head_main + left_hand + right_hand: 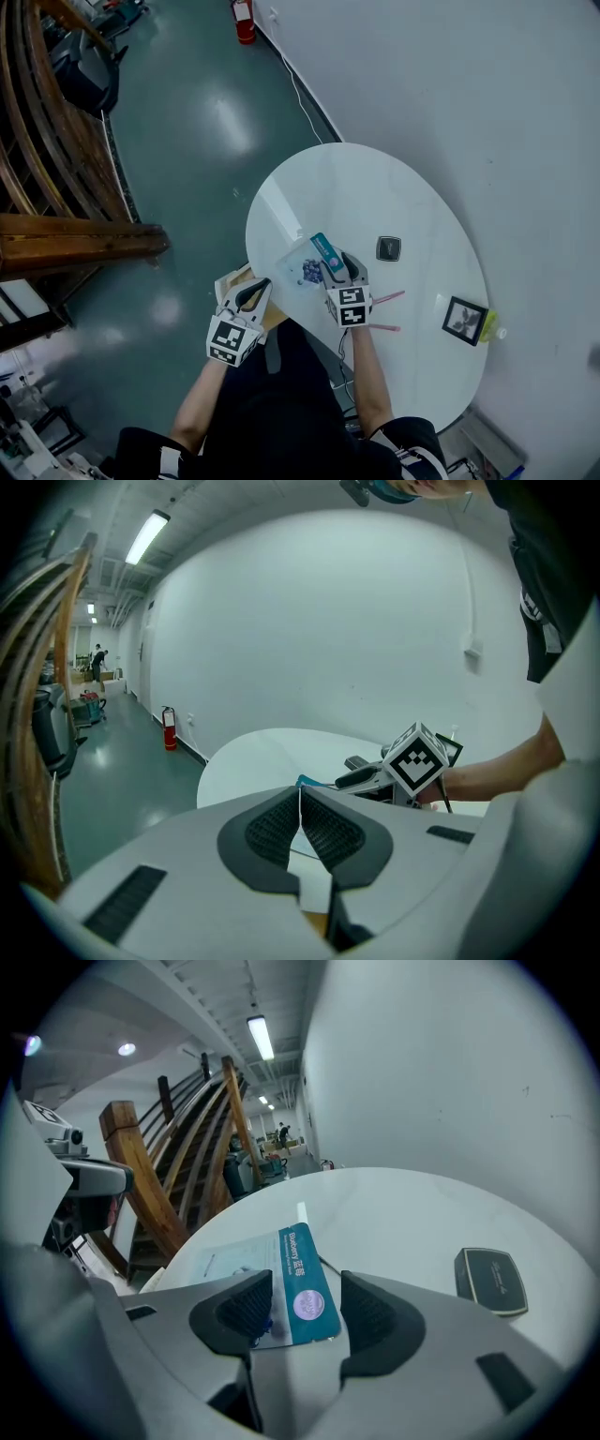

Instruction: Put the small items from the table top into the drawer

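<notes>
A flat packet [312,265] with a teal band and blueberry print lies at the near left edge of the round white table [375,197]. My right gripper [345,269] stands over its near end. In the right gripper view the packet [298,1274] reaches between the open jaws of my right gripper [305,1312], and the pads stay clear of it. My left gripper [251,293] is shut beside the table's edge, over what looks like an open wooden drawer [232,279]. I see nothing between the pads of my left gripper [300,822].
A small black box [388,247] lies mid-table. Two pink pens [387,297] and a small picture frame [464,320] sit to the right, next to a yellow-green item [489,325]. A wooden staircase [56,187] stands left, and a fire extinguisher [244,21] stands by the wall.
</notes>
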Demonstrator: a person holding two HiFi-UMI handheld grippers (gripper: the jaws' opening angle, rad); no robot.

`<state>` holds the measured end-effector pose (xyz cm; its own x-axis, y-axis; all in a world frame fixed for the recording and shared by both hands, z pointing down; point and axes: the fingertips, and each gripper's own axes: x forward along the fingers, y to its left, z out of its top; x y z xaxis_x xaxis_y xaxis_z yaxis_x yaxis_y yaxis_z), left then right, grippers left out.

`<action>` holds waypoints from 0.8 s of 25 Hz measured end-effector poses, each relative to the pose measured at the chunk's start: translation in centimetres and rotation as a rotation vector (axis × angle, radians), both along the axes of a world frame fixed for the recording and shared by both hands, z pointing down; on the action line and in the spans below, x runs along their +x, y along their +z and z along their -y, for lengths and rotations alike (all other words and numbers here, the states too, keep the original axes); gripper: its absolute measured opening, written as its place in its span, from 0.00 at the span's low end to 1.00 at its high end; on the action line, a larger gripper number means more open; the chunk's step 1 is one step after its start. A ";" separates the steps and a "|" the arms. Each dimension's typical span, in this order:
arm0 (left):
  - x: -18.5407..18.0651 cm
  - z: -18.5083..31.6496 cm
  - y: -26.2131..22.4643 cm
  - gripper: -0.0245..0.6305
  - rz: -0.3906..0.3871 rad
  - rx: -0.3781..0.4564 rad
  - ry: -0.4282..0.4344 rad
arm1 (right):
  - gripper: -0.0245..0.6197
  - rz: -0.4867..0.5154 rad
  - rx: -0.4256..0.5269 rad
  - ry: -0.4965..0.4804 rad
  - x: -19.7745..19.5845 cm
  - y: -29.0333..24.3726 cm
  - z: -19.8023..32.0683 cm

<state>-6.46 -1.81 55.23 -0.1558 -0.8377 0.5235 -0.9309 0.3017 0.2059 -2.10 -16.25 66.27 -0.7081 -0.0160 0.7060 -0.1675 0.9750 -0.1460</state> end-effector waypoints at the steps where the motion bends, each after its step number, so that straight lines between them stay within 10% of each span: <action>1: -0.1 0.0 0.1 0.07 -0.004 0.000 -0.001 | 0.38 -0.019 0.005 -0.007 -0.1 0.2 0.0; 20: -1.1 -0.8 0.5 0.07 -0.013 -0.001 -0.008 | 0.27 -0.070 0.111 -0.032 0.0 0.6 0.1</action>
<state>-7.56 -1.03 55.77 -0.1556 -0.8362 0.5260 -0.9258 0.3091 0.2176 -2.09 -16.35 66.83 -0.6584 -0.0750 0.7489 -0.1420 0.9895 -0.0258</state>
